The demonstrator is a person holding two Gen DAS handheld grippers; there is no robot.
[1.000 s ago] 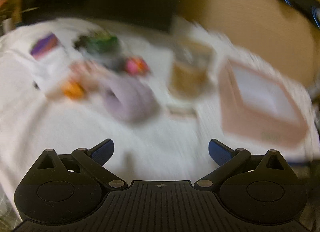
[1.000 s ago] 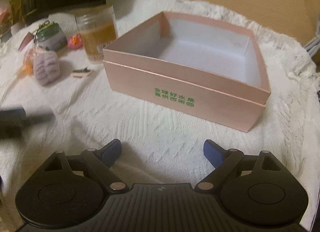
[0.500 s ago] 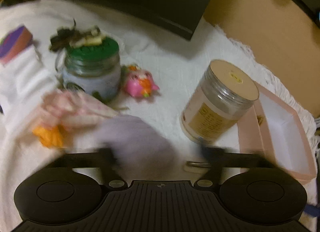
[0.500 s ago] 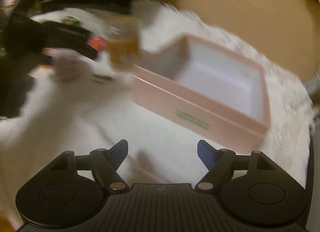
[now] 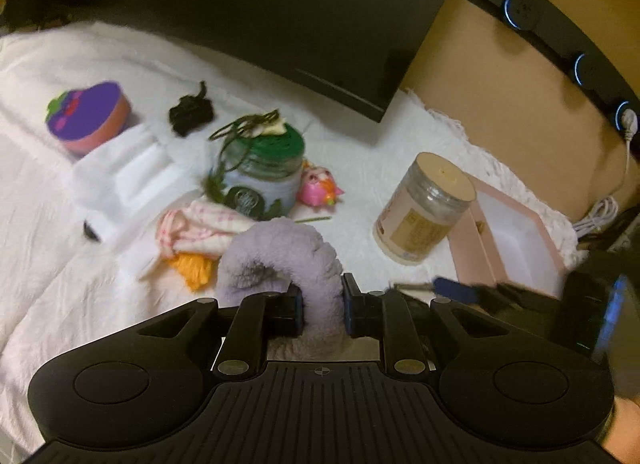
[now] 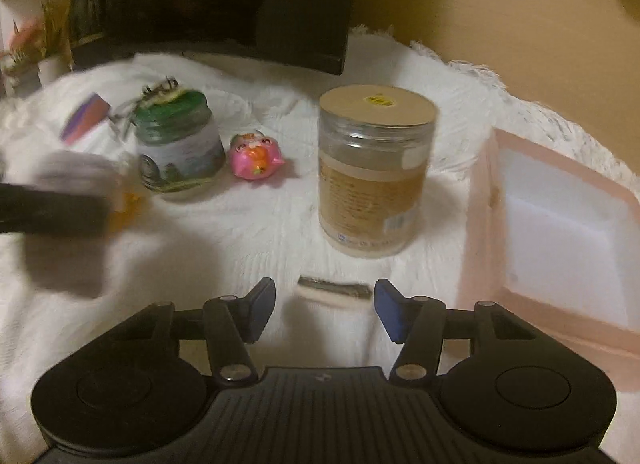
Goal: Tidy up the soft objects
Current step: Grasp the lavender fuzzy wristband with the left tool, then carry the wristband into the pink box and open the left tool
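Fuzzy lilac plush ring (image 5: 288,252) on nubby white cloth (image 5: 60,272) (matt).

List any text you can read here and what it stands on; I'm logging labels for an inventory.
None can be read.
Tall jar: tan label print and yellow lid sticker, too blurred.
Green-lidded jar: label with a round emblem, too blurred.
Pink box: no print shows.

Plush loop (image 5: 280,252): pale lilac, fuzzy all over.
Cloth (image 5: 200,227): pink-and-white check, orange tuft showing beneath it.
Small jar (image 6: 178,143): dark green lid, blue-grey label.
Squishy toy (image 6: 256,153): hot pink with an orange face.
Tall jar (image 6: 374,171): tan lid, tan label (yellow sticker on top).
Box (image 6: 480,199): blush pink outside, white inside.
Round sponge (image 5: 86,115): purple top, salmon rim.
Table cover (image 6: 248,232): white, woven texture.
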